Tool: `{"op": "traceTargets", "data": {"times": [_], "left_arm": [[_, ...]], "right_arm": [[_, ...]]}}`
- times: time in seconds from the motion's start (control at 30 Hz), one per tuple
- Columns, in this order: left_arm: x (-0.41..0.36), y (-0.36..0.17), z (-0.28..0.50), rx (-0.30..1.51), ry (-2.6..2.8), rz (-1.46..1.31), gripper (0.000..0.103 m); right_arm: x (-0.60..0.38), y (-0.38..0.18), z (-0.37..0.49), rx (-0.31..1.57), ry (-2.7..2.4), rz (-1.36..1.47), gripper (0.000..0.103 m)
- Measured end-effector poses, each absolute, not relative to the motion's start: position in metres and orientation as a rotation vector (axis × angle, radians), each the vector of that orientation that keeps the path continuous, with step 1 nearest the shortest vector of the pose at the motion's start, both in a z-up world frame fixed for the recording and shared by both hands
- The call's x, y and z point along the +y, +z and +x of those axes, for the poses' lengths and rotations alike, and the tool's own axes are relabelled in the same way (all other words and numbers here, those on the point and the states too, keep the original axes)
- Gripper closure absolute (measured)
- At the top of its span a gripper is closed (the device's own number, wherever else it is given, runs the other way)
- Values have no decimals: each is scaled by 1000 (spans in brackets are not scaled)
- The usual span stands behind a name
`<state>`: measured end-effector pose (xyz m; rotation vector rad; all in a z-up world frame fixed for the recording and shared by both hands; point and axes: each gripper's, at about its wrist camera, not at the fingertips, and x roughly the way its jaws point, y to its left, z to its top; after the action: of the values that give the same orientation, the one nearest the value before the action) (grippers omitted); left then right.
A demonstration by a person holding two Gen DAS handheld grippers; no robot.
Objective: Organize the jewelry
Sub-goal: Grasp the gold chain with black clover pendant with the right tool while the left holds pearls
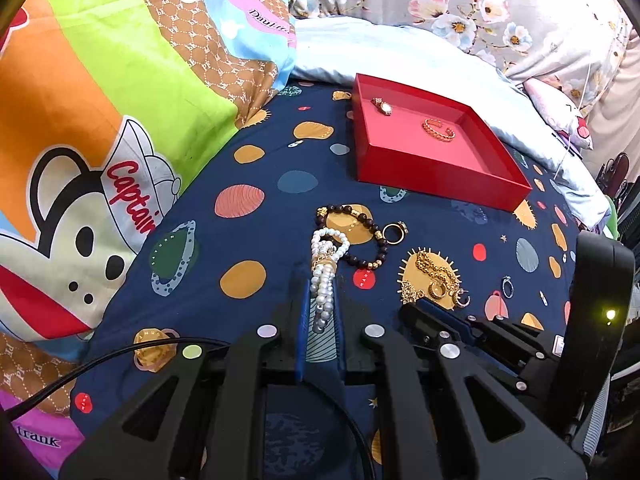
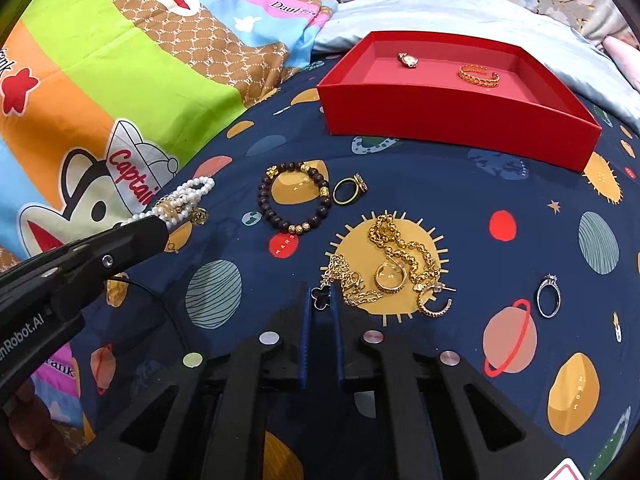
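Note:
My left gripper (image 1: 320,300) is shut on a white pearl bracelet (image 1: 326,276), held just above the bedspread; it also shows in the right wrist view (image 2: 184,200). My right gripper (image 2: 322,296) is shut on the black clover pendant (image 2: 321,294) of a gold necklace (image 2: 400,256) that lies in a pile with gold hoop earrings. A dark bead bracelet (image 2: 296,196), a gold ring (image 2: 348,190) and a silver ring (image 2: 548,296) lie on the spread. The red tray (image 2: 460,116) holds a small watch (image 2: 408,59) and a gold bangle (image 2: 479,75).
A navy planet-print bedspread (image 2: 520,208) covers the bed. A cartoon-print quilt (image 1: 80,120) is piled at the left. A pale blue blanket (image 1: 420,56) and floral bedding lie behind the tray.

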<state>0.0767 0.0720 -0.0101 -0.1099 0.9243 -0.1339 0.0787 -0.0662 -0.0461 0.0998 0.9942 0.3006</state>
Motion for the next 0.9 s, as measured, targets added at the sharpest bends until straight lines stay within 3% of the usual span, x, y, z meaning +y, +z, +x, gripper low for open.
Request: {"op": "traceTargets", "data": {"times": [0.1,0.4,0.63,0.83,0.9], "left_arm": [[73,-11,77,926,-134,-113,93],[70,-12,74,929,-140,-109,93],[69,-12,73,928,-141,-109,93],[69,-11,73,929,-140,-113,93],[69,-11,72,929,-140,-114,93]], "right_arm": [[-66,-47,79,996,305,100,102],[-79,-44,73,989,290,134,103],[-77,-45,75,987,291,140,83],[-68,-48,81,986,286,120,82],[-67,-48,82,982,280,107,87]]}}
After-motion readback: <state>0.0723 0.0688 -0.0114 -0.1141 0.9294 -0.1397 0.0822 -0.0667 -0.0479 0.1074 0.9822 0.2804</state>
